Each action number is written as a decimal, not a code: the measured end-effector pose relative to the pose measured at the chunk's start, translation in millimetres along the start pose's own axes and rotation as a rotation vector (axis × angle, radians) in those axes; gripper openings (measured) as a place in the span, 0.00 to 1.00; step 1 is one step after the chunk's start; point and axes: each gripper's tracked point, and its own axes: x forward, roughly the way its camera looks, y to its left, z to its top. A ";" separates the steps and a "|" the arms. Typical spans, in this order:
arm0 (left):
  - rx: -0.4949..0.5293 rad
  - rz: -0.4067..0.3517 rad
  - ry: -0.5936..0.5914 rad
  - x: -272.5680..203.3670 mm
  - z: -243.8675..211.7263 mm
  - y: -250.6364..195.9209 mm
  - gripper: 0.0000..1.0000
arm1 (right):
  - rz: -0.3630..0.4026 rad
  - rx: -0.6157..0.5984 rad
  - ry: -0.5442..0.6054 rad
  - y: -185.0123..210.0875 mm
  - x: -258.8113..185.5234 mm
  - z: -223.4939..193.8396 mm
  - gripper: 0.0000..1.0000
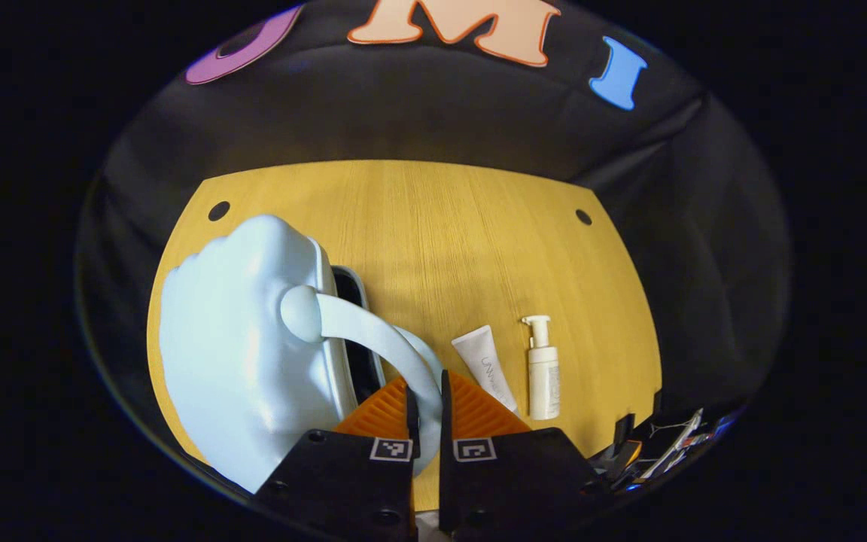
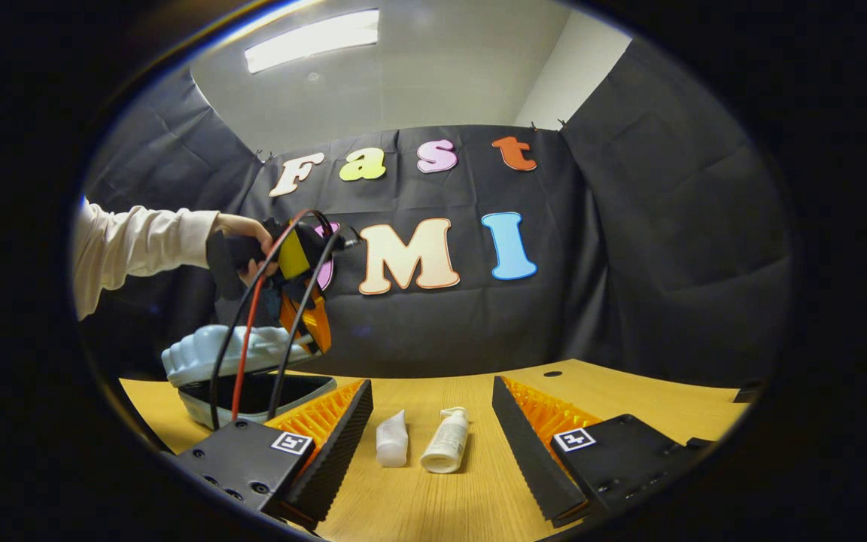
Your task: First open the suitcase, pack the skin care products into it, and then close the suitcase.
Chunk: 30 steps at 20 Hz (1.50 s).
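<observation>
You were on the opening step. At the bottom centre of the left gripper view, your left gripper had its fingers clenched on the suitcase handle, and the pale blue lid at lower left stood part-raised, a dark gap showing. The next move, by judgement, called for swinging the lid fully back.

In the right gripper view, your right gripper was spread wide, grasping nothing. Between its fingers, near the frame's lower centre, lay the tube and pump bottle, just beside each other on the table.
</observation>
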 end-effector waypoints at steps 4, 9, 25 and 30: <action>-0.079 -0.058 -0.122 -65.9 28.8 33.0 0.06 | 0.018 -0.006 -0.002 9.4 0.6 -0.2 1.00; -0.155 -0.066 -0.273 -139.6 50.0 105.7 0.05 | 0.039 -0.015 0.007 23.4 2.4 -4.6 1.00; -0.311 -0.068 -0.476 -162.6 -5.5 425.4 0.04 | -0.054 -0.099 -0.036 61.8 29.2 34.4 1.00; -0.453 -0.205 -0.433 -105.1 -42.8 477.3 0.03 | -0.099 -0.136 -0.059 74.0 31.1 42.8 1.00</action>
